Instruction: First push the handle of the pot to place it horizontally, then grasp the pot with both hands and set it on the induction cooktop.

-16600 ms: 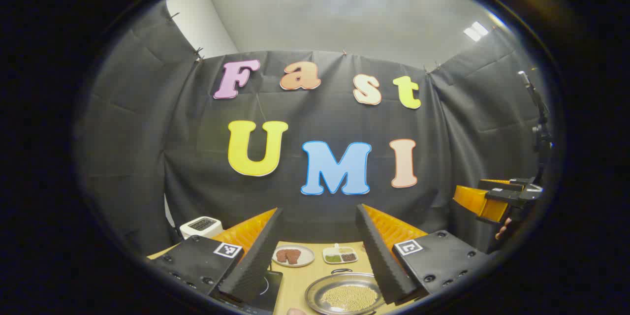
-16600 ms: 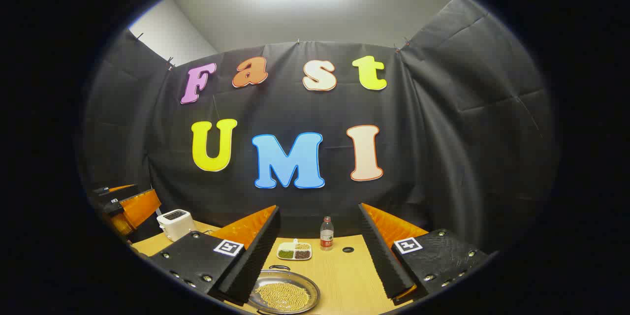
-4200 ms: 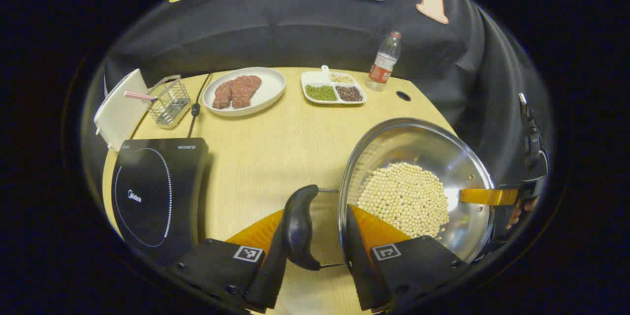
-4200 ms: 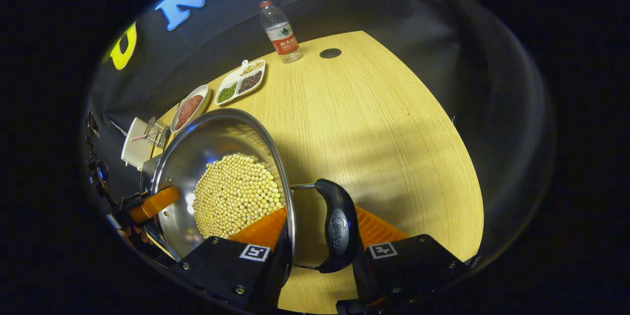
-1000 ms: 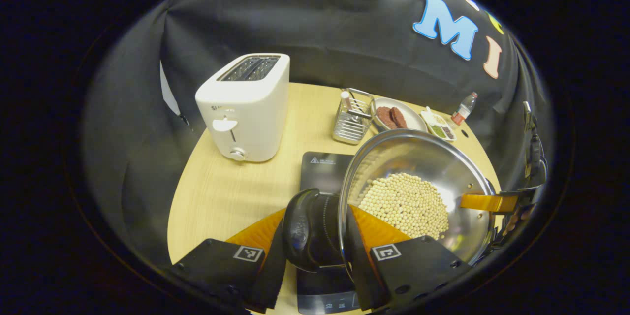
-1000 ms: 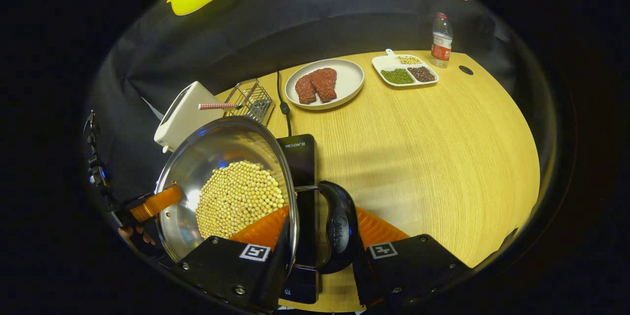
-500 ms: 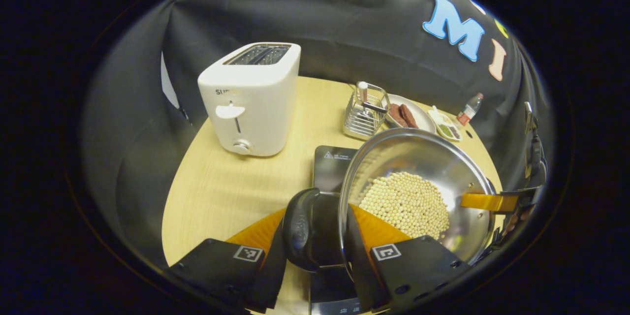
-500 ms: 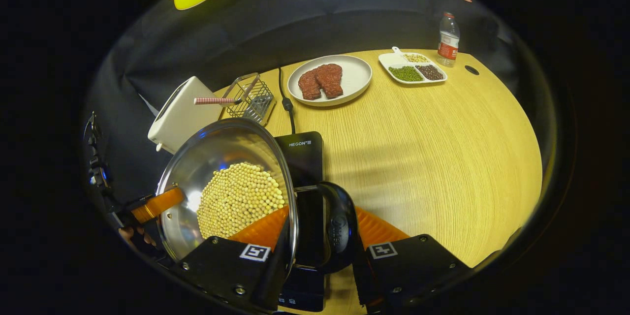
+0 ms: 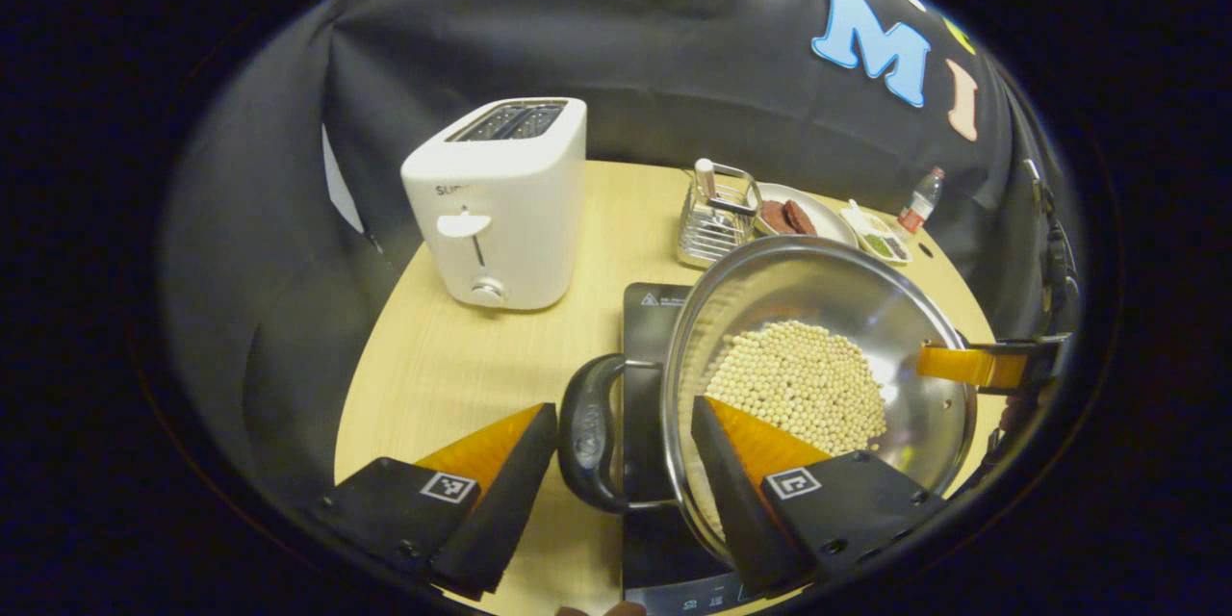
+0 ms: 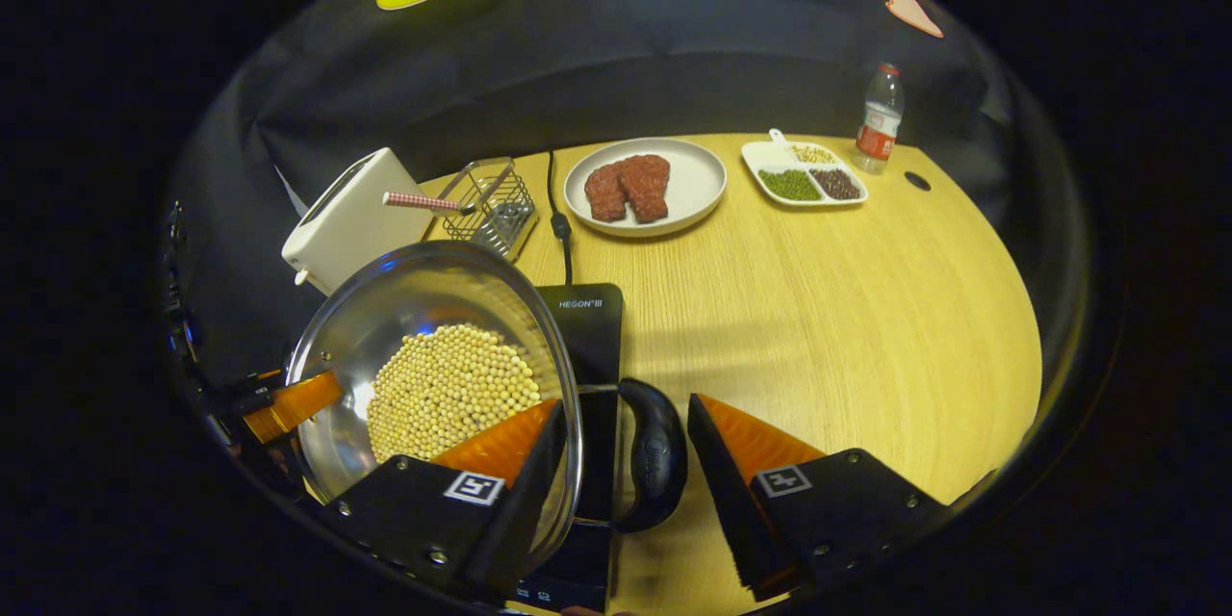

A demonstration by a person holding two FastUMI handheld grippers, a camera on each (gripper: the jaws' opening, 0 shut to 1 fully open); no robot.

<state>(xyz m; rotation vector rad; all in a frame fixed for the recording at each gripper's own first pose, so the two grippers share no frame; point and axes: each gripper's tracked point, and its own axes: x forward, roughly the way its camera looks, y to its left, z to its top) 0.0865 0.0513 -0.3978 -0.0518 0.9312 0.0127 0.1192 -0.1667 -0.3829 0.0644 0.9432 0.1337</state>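
Steel pot (image 9: pixel 895 308) of round beans (image 9: pixel 804 385); looped black handle (image 9: pixel 589 433)

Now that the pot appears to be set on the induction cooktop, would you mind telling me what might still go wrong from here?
1. Both grippers are open, but each has one finger inside the pot beside the soybeans. Pulling back carelessly could catch the rim and spill them.
2. The left gripper straddles the left handle, the right gripper the right handle; a sideways move could drag the pot on the induction cooktop.
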